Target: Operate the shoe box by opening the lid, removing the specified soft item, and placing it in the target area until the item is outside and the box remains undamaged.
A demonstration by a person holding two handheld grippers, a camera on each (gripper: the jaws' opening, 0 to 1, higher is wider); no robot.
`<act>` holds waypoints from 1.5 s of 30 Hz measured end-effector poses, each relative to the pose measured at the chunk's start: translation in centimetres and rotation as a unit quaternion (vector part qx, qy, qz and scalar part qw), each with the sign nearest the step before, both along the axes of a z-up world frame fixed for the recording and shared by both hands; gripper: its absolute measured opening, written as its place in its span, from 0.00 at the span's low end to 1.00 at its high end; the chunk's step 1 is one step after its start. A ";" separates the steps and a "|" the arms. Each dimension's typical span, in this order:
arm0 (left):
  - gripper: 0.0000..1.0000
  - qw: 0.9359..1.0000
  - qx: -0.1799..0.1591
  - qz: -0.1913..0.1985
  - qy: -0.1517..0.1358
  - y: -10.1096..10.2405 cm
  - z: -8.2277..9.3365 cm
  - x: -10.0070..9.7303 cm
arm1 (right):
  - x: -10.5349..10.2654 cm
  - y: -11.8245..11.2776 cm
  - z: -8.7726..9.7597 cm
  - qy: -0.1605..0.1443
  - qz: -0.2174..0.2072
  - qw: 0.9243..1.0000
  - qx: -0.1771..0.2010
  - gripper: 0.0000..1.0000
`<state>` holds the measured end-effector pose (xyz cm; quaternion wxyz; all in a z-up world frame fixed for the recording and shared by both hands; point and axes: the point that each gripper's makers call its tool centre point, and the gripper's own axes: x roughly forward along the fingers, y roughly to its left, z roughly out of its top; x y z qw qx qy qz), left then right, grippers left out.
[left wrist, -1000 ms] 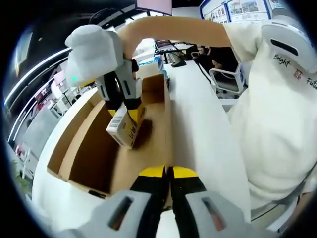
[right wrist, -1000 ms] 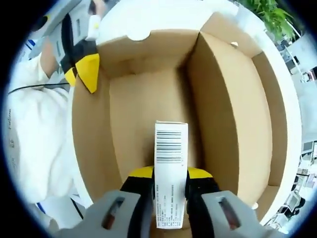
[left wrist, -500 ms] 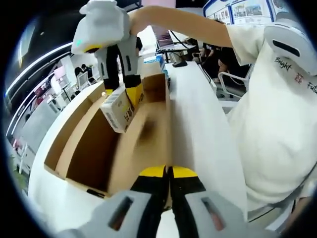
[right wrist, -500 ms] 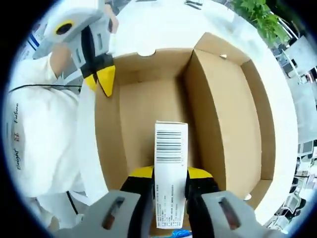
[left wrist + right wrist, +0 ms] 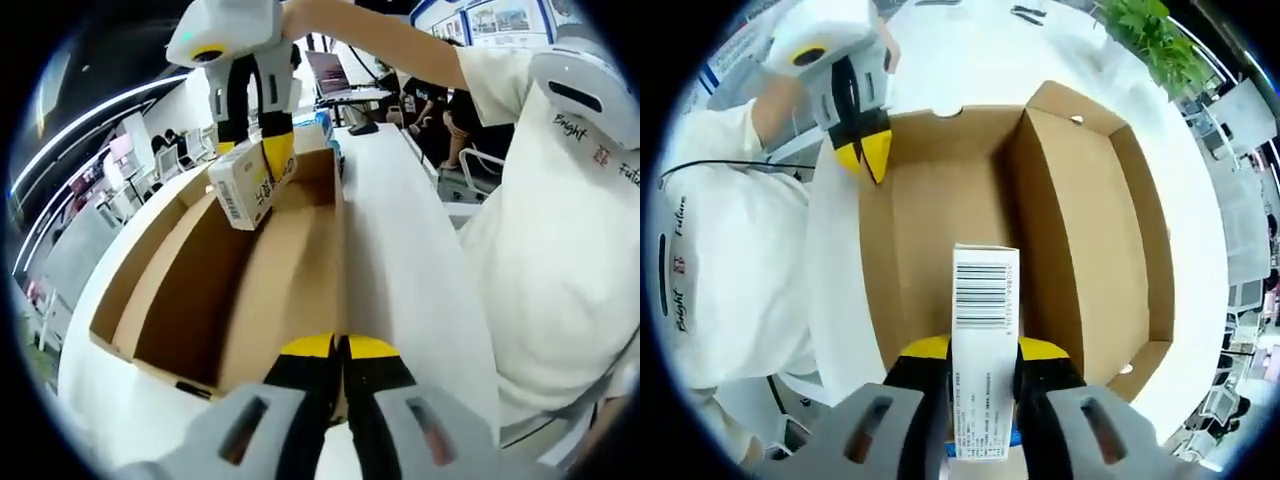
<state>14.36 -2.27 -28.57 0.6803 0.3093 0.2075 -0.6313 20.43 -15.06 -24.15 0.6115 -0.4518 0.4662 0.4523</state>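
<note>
Cardboard shoe box [image 5: 1040, 270], lid folded open, lies on a white table [image 5: 970, 55]; its brown floor shows bare.

In the right gripper view, the right gripper [image 5: 980, 350] rises from six o'clock with its yellow-tipped jaws closed onto a small white carton [image 5: 984, 340]. A barcode faces the camera on the carton's upper end. The jaws press its two long sides near the lower half, and the carton hangs above the box floor, not touching it.

In the left gripper view, that same carton [image 5: 243, 188] appears at about eleven o'clock, tilted, level with the box's [image 5: 200, 290] top rim. The left gripper [image 5: 340, 350] rises from six o'clock with its jaws pressed together at the near edge of the box; whether they pinch the cardboard wall cannot be told. In the right gripper view it sits at about eleven o'clock [image 5: 868, 150], at the box's inner corner.

A person in a white top [image 5: 560, 250] stands at three o'clock in the left gripper view.

The carton looks light and thin-walled, so it would likely dent under a hard squeeze. Its printed faces seem smooth and could slip. A grip across the long sides near the middle seems the steadiest hold. The box walls look stiff but could crease if pushed.
</note>
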 end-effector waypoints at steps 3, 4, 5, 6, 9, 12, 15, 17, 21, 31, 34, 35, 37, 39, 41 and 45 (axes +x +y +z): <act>0.02 1.000 0.000 0.002 0.004 0.0 0.0 0.0 | 0.2 0.4 0.9 -0.010 -0.019 0.999 0.029 0.21; 0.02 1.000 0.000 0.000 0.003 0.0 0.0 0.0 | 0.4 0.6 1.4 -0.018 -0.028 0.998 0.047 0.21; 0.02 1.000 0.001 0.001 0.003 0.0 0.0 0.0 | 0.4 0.4 1.7 -0.018 -0.035 0.998 0.051 0.21; 0.02 1.000 0.001 0.002 0.004 0.0 0.0 0.0 | 0.2 0.2 1.9 -0.016 -0.035 0.998 0.049 0.21; 0.02 1.000 0.000 0.001 0.002 0.0 0.0 0.0 | -0.8 -0.8 2.3 -0.012 -0.022 0.999 0.038 0.21; 0.02 1.000 0.000 0.003 0.001 0.0 -0.1 0.0 | -1.0 -2.3 3.2 -0.032 -0.023 0.999 0.010 0.21; 0.02 1.000 0.000 0.002 0.001 0.0 -0.1 0.0 | -1.4 -2.5 4.4 -0.035 -0.027 0.999 0.028 0.21; 0.02 1.000 0.001 0.005 0.005 0.0 -0.1 0.0 | -2.0 -2.6 4.6 -0.022 -0.024 0.999 0.033 0.21; 0.02 1.000 -0.003 0.011 0.009 -0.1 -0.1 0.0 | -2.3 -3.1 4.7 -0.029 -0.021 0.999 0.037 0.21; 0.02 1.000 -0.001 0.008 0.009 -0.2 -0.1 -0.1 | -3.8 -4.6 4.6 -0.017 -0.023 0.999 0.033 0.21; 0.02 1.000 -0.002 0.007 0.008 -0.3 -0.1 -0.1 | -4.2 -5.1 4.8 -0.019 -0.020 0.999 0.039 0.21; 0.02 1.000 -0.002 0.006 0.007 -0.3 -0.1 -0.1 | -4.4 -5.3 4.9 -0.019 -0.018 0.999 0.039 0.21; 0.02 1.000 -0.002 0.007 0.008 -0.3 -0.1 -0.1 | -4.7 -5.8 4.9 -0.017 -0.020 0.999 0.037 0.21; 0.02 1.000 -0.002 0.006 0.006 -0.2 -0.1 -0.1 | -4.9 -6.3 5.0 -0.022 -0.021 0.999 0.038 0.21; 0.02 1.000 -0.002 0.006 0.005 -0.2 0.0 -0.1 | -5.6 -6.9 5.0 -0.020 -0.011 0.999 0.031 0.21; 0.02 1.000 -0.003 0.007 0.004 -0.2 0.0 -0.1 | -7.4 -7.5 5.1 -0.002 0.011 0.999 0.033 0.21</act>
